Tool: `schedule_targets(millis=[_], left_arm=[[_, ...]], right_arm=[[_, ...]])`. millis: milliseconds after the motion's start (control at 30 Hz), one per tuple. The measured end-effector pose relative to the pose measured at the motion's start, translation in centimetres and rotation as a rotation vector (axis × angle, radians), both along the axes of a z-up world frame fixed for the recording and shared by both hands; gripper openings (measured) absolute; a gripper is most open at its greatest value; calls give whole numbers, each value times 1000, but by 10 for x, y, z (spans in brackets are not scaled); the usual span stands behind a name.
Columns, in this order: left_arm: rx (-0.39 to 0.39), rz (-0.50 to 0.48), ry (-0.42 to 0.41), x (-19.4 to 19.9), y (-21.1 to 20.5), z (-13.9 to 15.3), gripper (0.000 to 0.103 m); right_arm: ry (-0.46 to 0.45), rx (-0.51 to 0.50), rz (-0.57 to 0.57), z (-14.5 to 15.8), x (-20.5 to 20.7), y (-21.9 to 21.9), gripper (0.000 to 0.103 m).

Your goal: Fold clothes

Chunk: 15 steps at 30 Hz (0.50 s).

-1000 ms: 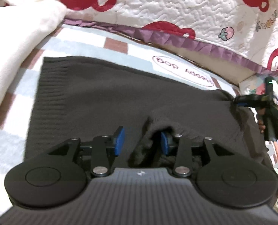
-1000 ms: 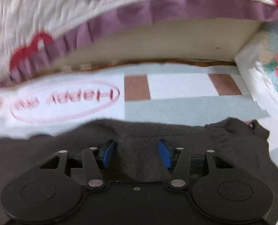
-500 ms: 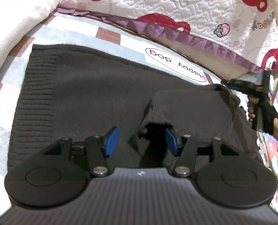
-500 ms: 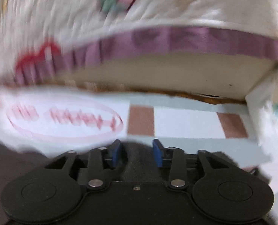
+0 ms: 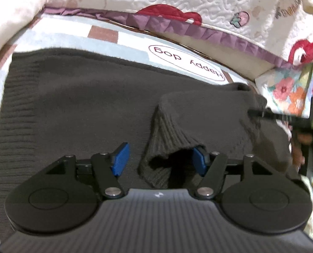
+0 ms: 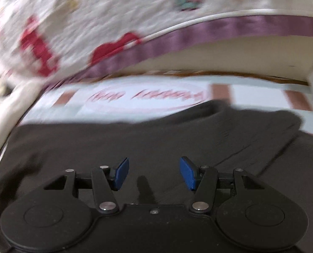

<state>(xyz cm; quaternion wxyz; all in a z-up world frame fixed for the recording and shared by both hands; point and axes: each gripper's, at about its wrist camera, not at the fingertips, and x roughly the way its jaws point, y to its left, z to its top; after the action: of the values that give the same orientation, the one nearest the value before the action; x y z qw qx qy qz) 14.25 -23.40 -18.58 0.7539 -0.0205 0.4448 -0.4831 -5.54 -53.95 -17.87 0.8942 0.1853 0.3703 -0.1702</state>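
Observation:
A dark brown knitted sweater (image 5: pixel 76 97) lies spread on a checked mat. One sleeve (image 5: pixel 190 118) is folded across its body, with the ribbed cuff (image 5: pixel 167 147) lying open between my left fingers. My left gripper (image 5: pixel 160 160) is open over the cuff; its right pad is partly under the cuff edge. In the right wrist view the sweater (image 6: pixel 135 143) fills the lower half, blurred. My right gripper (image 6: pixel 154 172) is open just above the fabric and holds nothing. It also shows at the right edge of the left wrist view (image 5: pixel 272 115), by the shoulder.
A checked mat with a "Happy dog" oval (image 5: pixel 186 65) lies under the sweater. A quilted cover with red bears and a purple frill (image 5: pixel 198 29) borders the far side. White cloth (image 5: pixel 11 14) lies at the left. Floral fabric (image 5: pixel 291 90) is at the right.
My right gripper went from nearly shut to open, let go of the sweater and swung left. My left gripper stayed open and drew slightly away from the cuff.

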Motion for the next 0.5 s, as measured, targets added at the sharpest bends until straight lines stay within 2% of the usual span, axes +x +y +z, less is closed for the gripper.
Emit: schedule_targets(millis=[33, 67, 167, 233, 267, 300, 367, 467, 500], left_arm=[[1, -3, -7, 0, -1, 0, 16], [3, -6, -14, 0, -3, 0, 5], [-17, 29, -13, 7, 5, 10, 6], [8, 100, 50, 18, 19, 13, 10], [39, 133, 61, 22, 28, 13, 27], [81, 161, 52, 23, 37, 11, 52], [165, 211, 17, 25, 53, 10, 56], [289, 265, -105, 25, 69, 17, 59], [285, 275, -105, 27, 73, 18, 61]], right_arm=[[8, 5, 36, -2, 4, 10, 59], [19, 5, 73, -3, 11, 19, 59], [42, -2, 185, -7, 30, 49, 59], [62, -9, 255, -12, 42, 68, 59], [82, -18, 291, -15, 48, 79, 59], [108, -31, 326, -18, 53, 89, 60], [149, -104, 354, -20, 59, 109, 62], [163, -121, 376, -17, 64, 124, 61], [161, -119, 378, -16, 65, 127, 61]])
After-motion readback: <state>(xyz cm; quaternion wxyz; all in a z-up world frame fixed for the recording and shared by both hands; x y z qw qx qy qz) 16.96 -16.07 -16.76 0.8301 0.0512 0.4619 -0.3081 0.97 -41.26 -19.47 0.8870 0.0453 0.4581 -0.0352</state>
